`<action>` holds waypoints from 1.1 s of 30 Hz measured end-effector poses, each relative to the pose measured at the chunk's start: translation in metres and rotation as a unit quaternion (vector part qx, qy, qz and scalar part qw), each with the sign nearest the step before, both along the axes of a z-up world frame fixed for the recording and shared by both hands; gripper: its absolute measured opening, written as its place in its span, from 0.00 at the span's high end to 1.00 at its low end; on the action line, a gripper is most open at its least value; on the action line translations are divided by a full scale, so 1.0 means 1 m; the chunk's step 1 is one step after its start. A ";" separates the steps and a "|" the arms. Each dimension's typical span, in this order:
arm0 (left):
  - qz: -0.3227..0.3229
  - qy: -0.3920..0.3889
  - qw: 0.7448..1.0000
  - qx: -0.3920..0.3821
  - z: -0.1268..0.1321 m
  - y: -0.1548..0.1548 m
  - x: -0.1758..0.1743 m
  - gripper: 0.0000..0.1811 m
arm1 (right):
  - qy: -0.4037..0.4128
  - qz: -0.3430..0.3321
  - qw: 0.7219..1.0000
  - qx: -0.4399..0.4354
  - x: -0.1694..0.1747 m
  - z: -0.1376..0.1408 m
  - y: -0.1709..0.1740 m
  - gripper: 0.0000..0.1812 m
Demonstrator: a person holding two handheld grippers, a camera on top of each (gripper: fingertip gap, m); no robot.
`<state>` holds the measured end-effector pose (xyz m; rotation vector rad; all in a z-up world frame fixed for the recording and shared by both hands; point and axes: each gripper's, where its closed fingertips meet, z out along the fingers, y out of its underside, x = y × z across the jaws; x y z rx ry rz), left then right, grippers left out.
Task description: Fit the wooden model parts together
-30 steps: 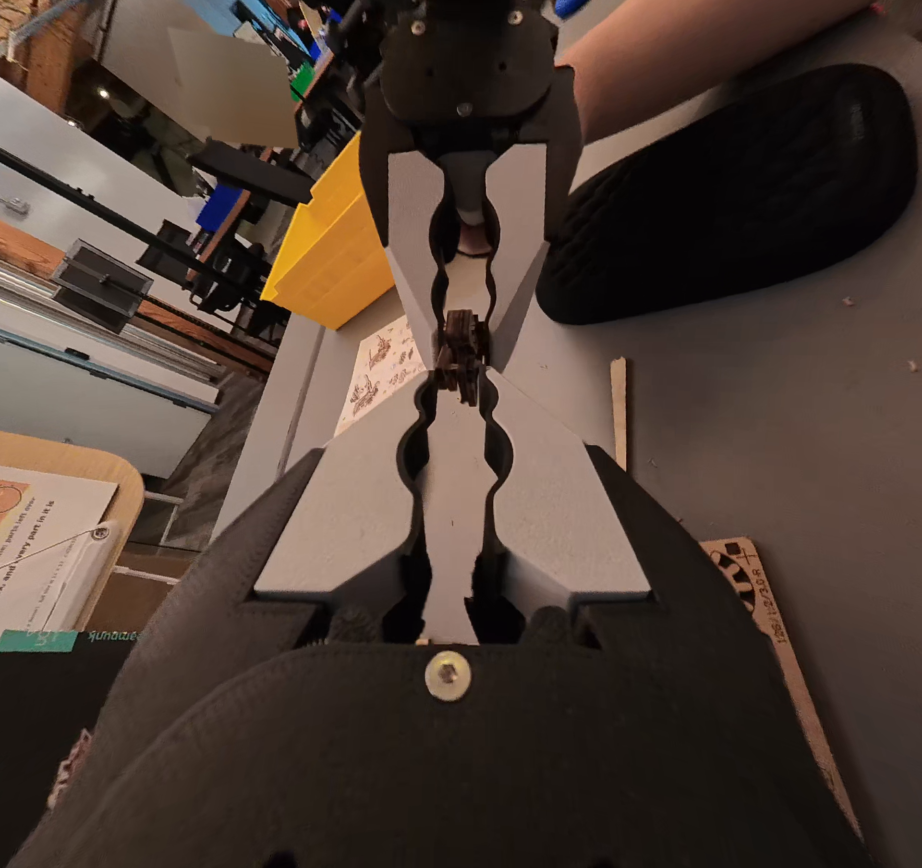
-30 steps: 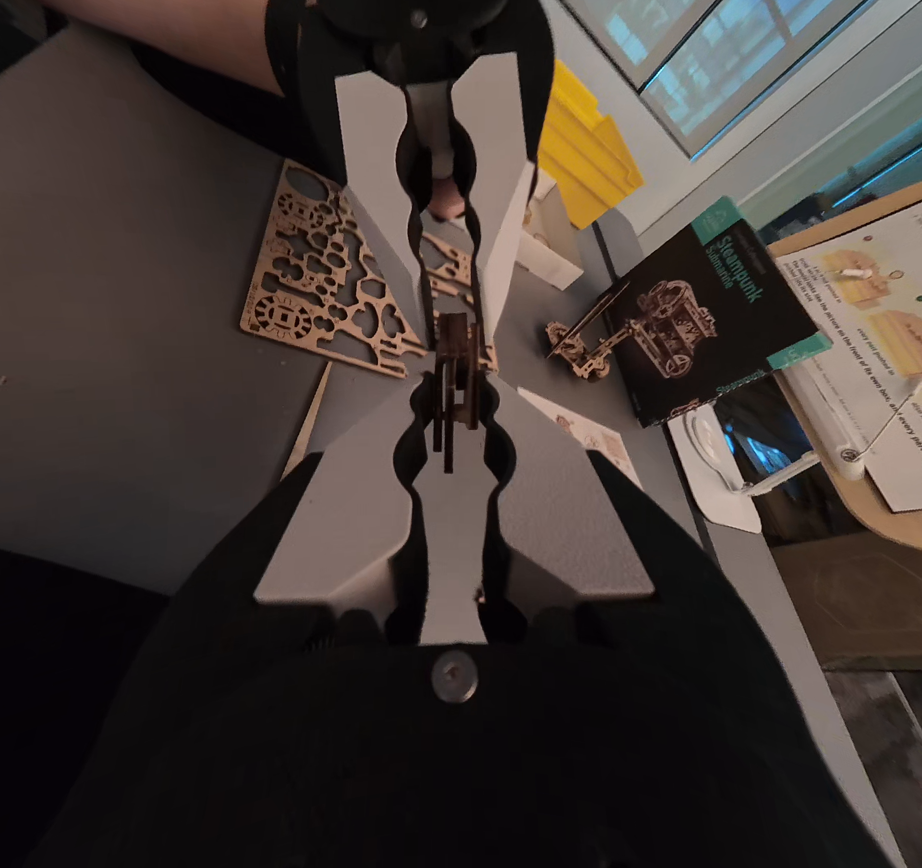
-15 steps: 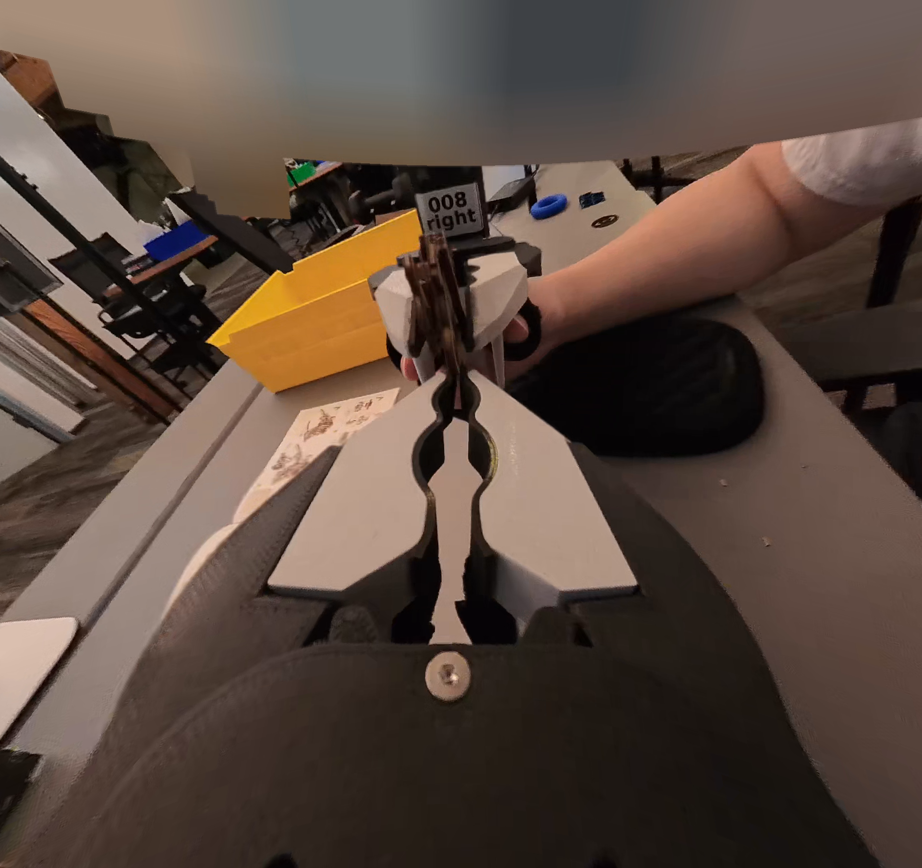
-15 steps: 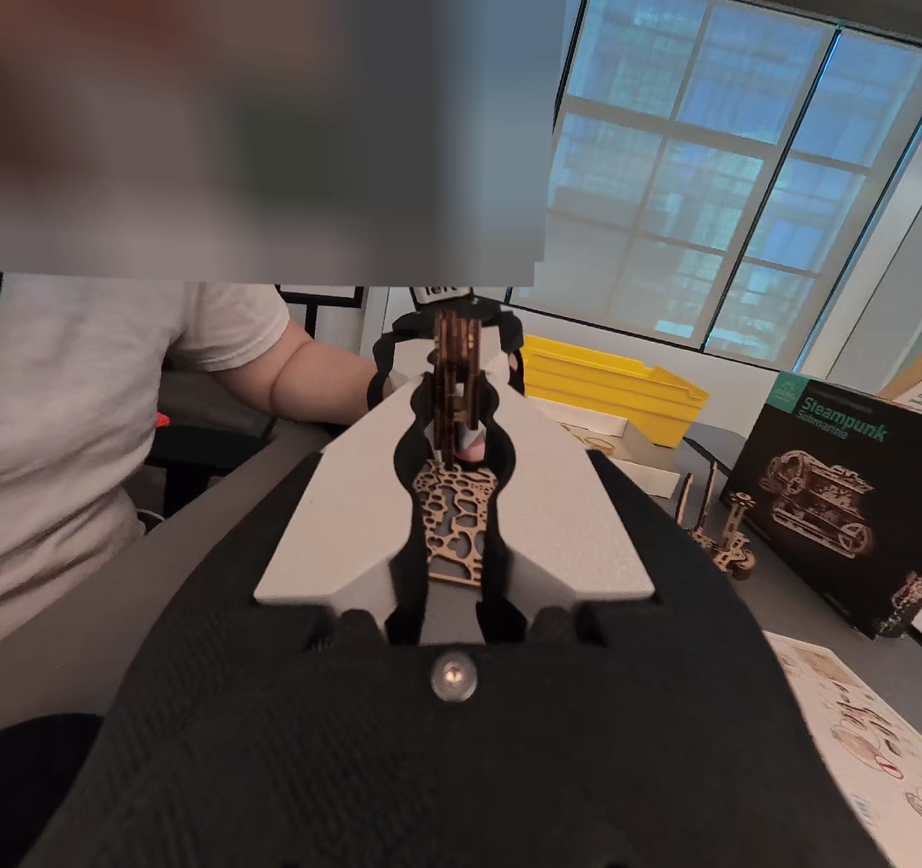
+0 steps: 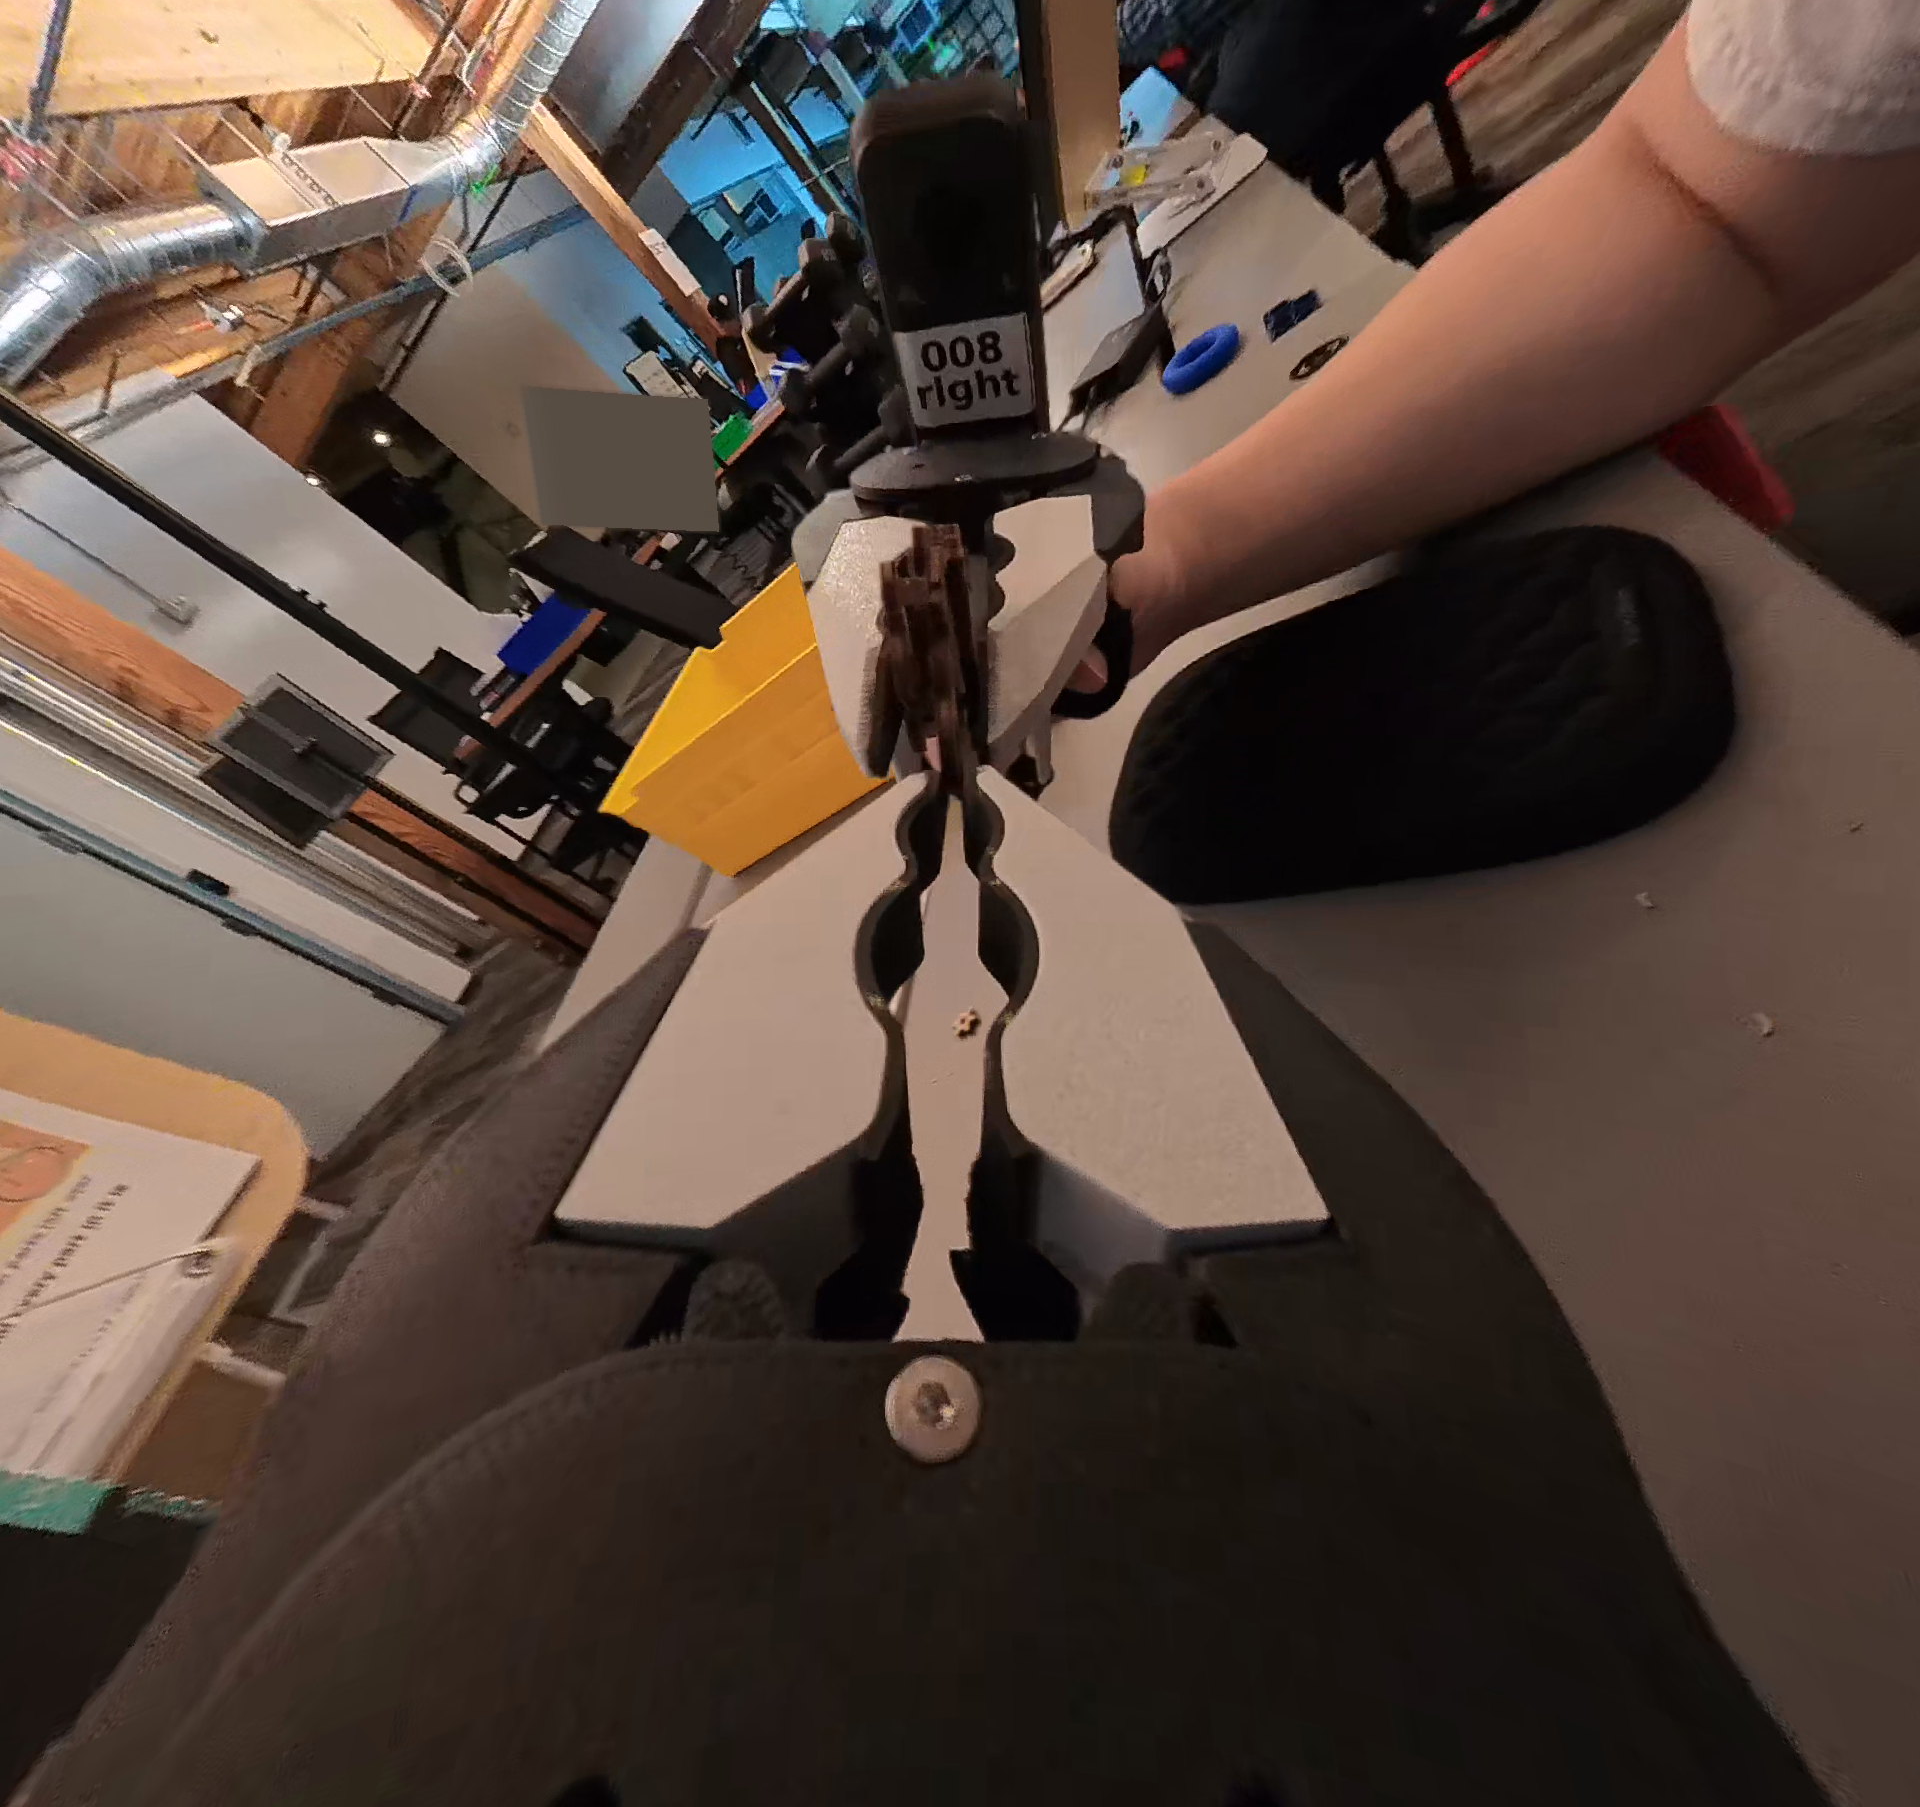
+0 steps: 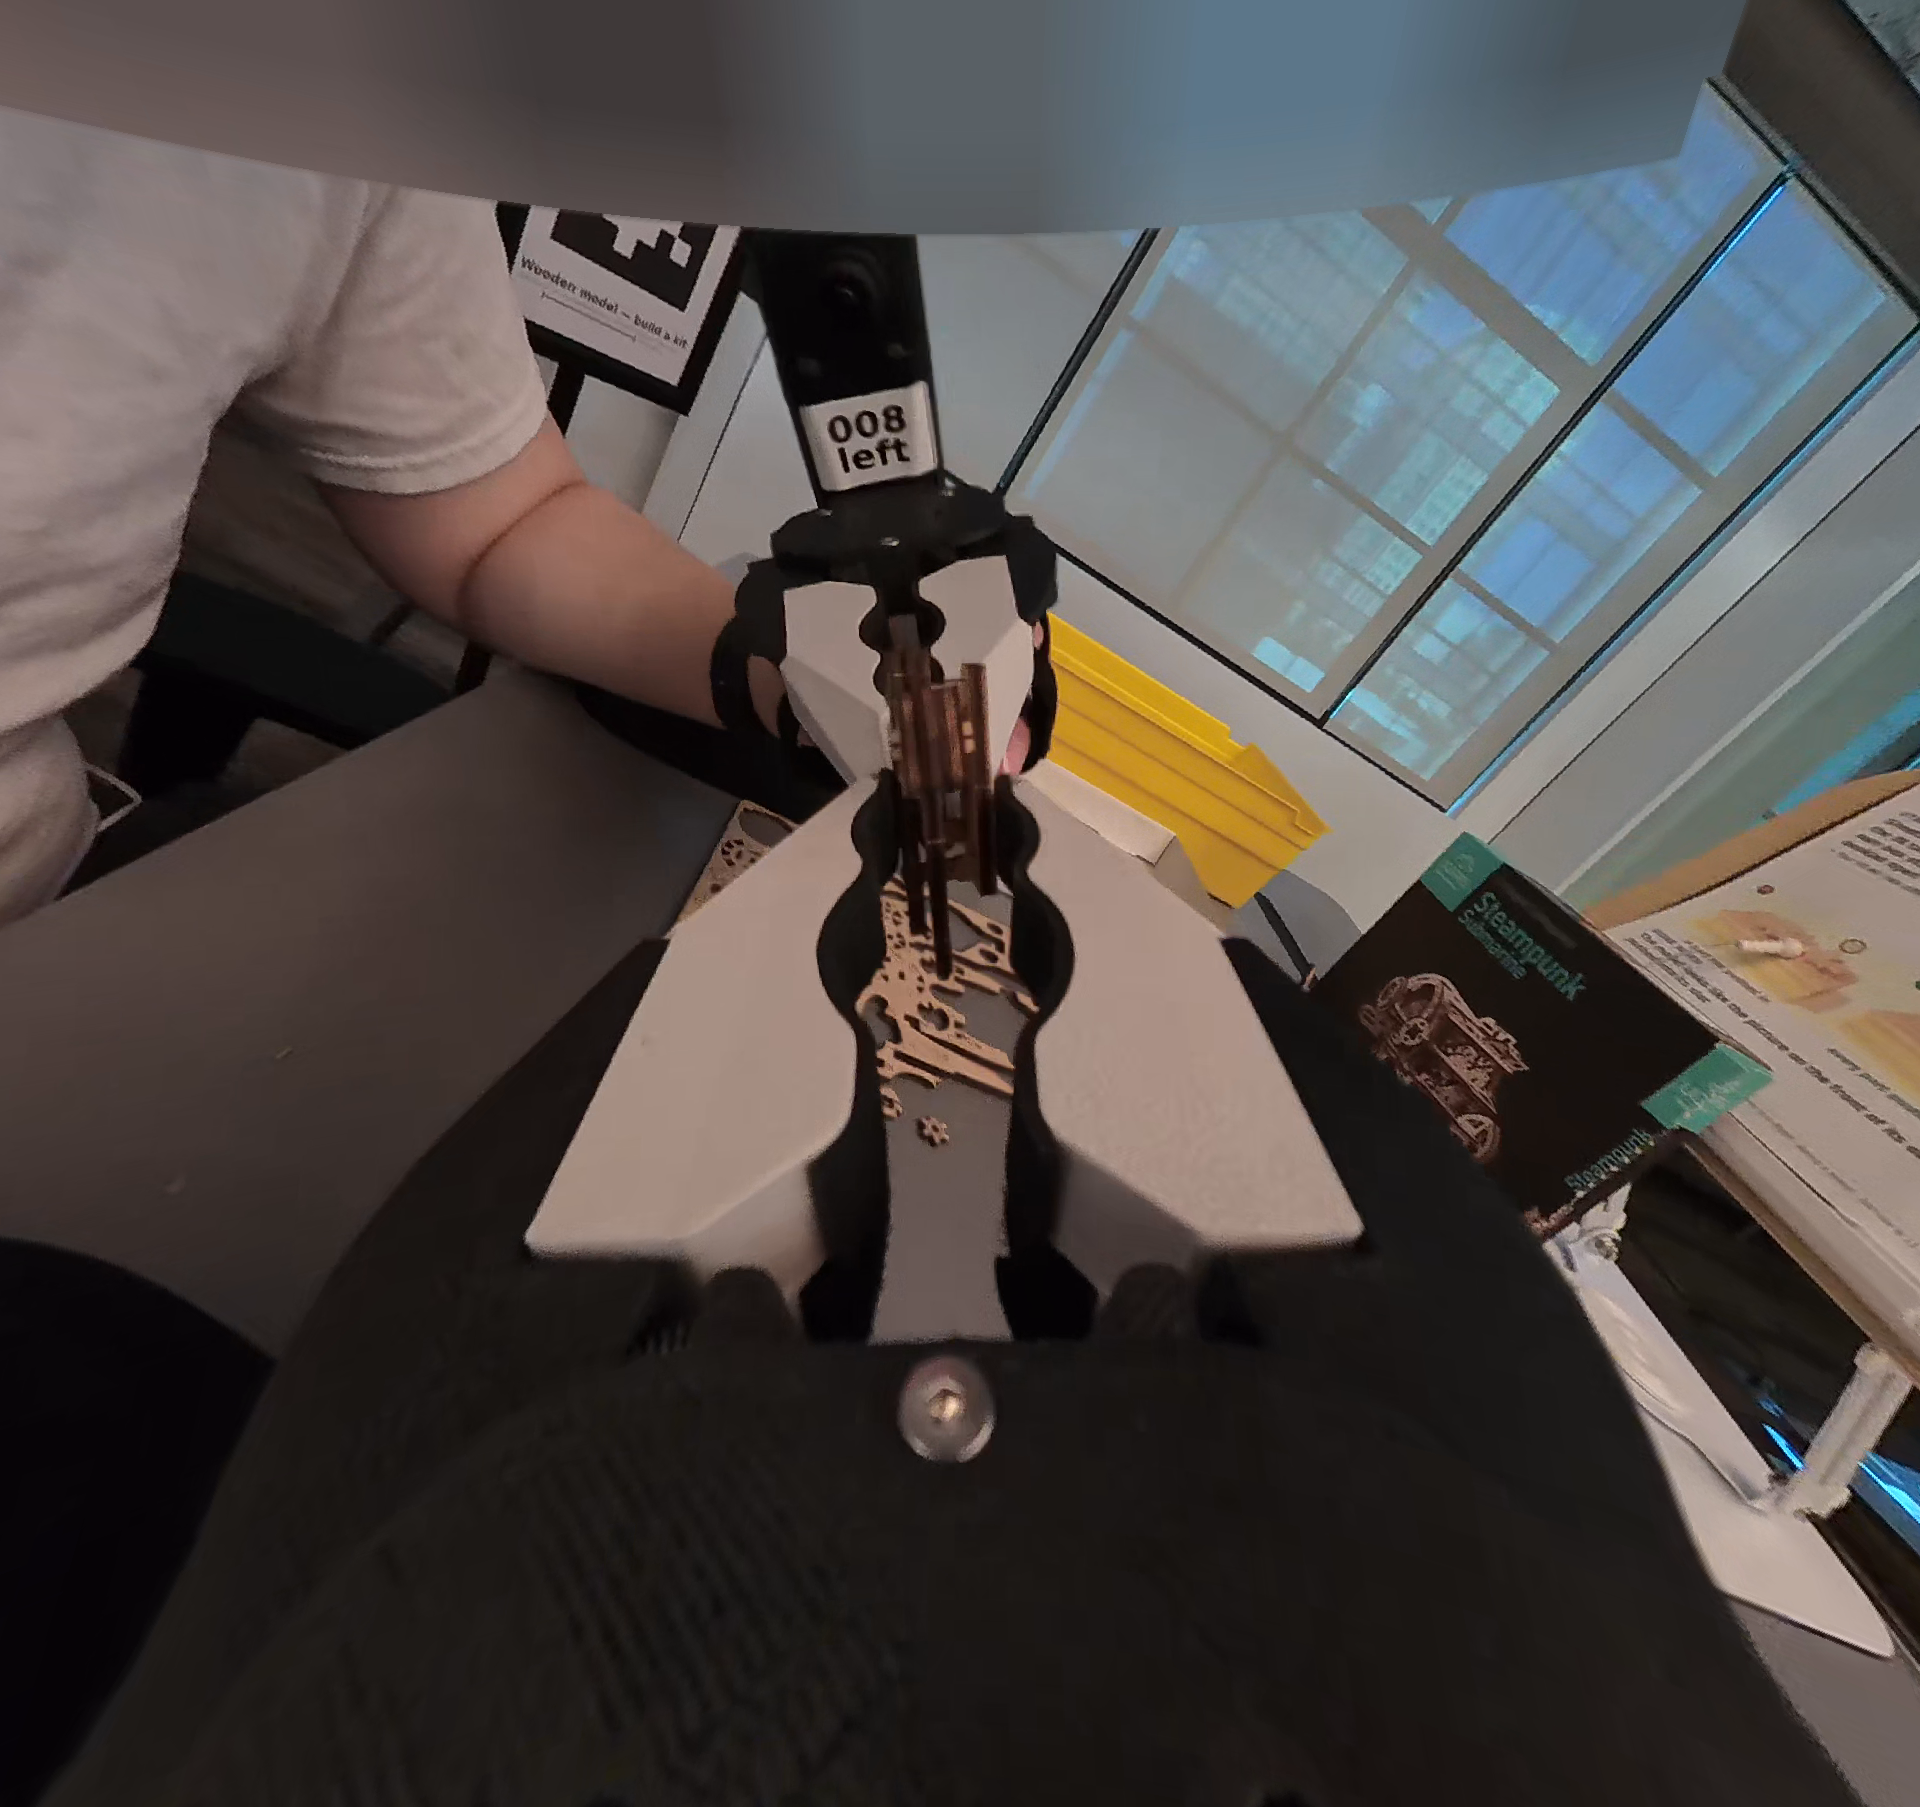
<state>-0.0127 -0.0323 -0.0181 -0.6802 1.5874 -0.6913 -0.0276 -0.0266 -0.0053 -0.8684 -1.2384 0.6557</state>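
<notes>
Tongs tip to tip above the table [image 5: 1558, 978]: left tongs [image 5: 951, 786] nearly closed, pinching the lower edge of the wooden model parts [image 5: 925, 656]; right tongs [image 6: 940, 822] clamped on the same stacked assembly [image 6: 935, 760]. Risk of snapping thin plywood or popping joints if squeezed or twisted unevenly. Loose small gear [image 6: 933, 1130] lying below on the table.
</notes>
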 end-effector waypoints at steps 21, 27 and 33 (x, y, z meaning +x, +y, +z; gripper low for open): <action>0.106 0.183 0.977 0.033 -0.062 0.052 -0.006 1.00 | -0.318 -0.248 0.915 0.009 0.008 -0.059 0.041 0.88; 0.120 0.221 0.967 0.041 -0.077 0.057 -0.007 0.99 | -0.327 -0.281 0.902 -0.010 0.009 -0.066 0.050 0.90; 0.125 0.237 0.961 0.064 -0.083 0.055 -0.005 0.99 | -0.385 -0.307 0.870 -0.008 0.012 -0.089 0.057 0.95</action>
